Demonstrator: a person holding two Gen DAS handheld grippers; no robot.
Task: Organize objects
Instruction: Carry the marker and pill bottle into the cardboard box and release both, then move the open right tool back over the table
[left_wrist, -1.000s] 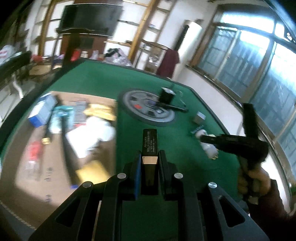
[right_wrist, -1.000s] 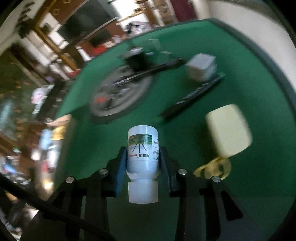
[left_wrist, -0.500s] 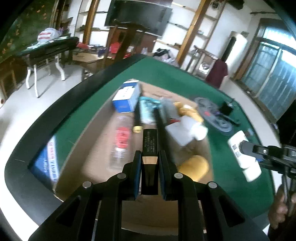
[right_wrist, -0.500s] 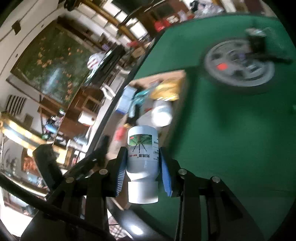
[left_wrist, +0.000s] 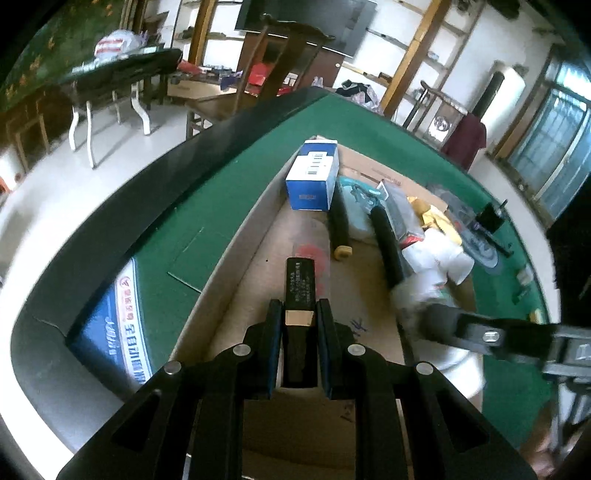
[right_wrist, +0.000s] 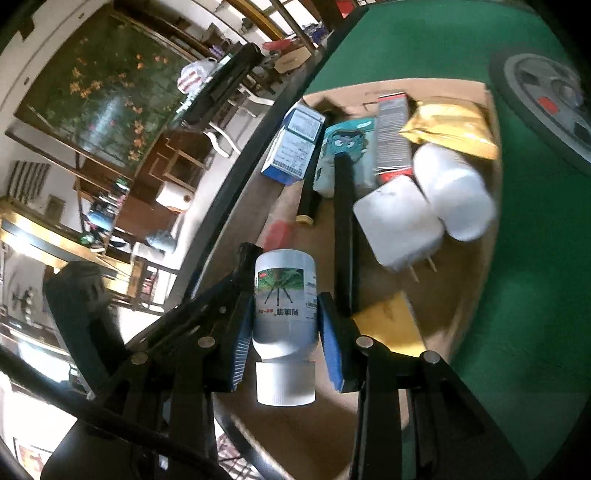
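My left gripper (left_wrist: 299, 317) is shut on a slim black box with a gold band (left_wrist: 300, 284) and holds it over the near part of a shallow cardboard tray (left_wrist: 258, 236). My right gripper (right_wrist: 285, 314) is shut on a white bottle with a picture label (right_wrist: 285, 295), cap toward the camera, above the tray's near end (right_wrist: 476, 280). The right gripper also shows at the right of the left wrist view (left_wrist: 491, 336), blurred. In the tray lie a blue and white box (left_wrist: 314, 175), black sticks (left_wrist: 386, 240), a white charger (right_wrist: 399, 221), a white jar (right_wrist: 456, 192) and a gold packet (right_wrist: 450, 129).
The tray sits on a green felt table (left_wrist: 207, 206) with a dark rim (left_wrist: 122, 206). A grey round disc (right_wrist: 546, 96) lies on the felt past the tray. A blue printed sheet (left_wrist: 114, 332) lies at the table's near left corner. Chairs and tables stand beyond the edge.
Both grippers have swung left from the disc side of the table to over the cardboard tray, each keeping its object. The right gripper has come lower and closer to the tray.
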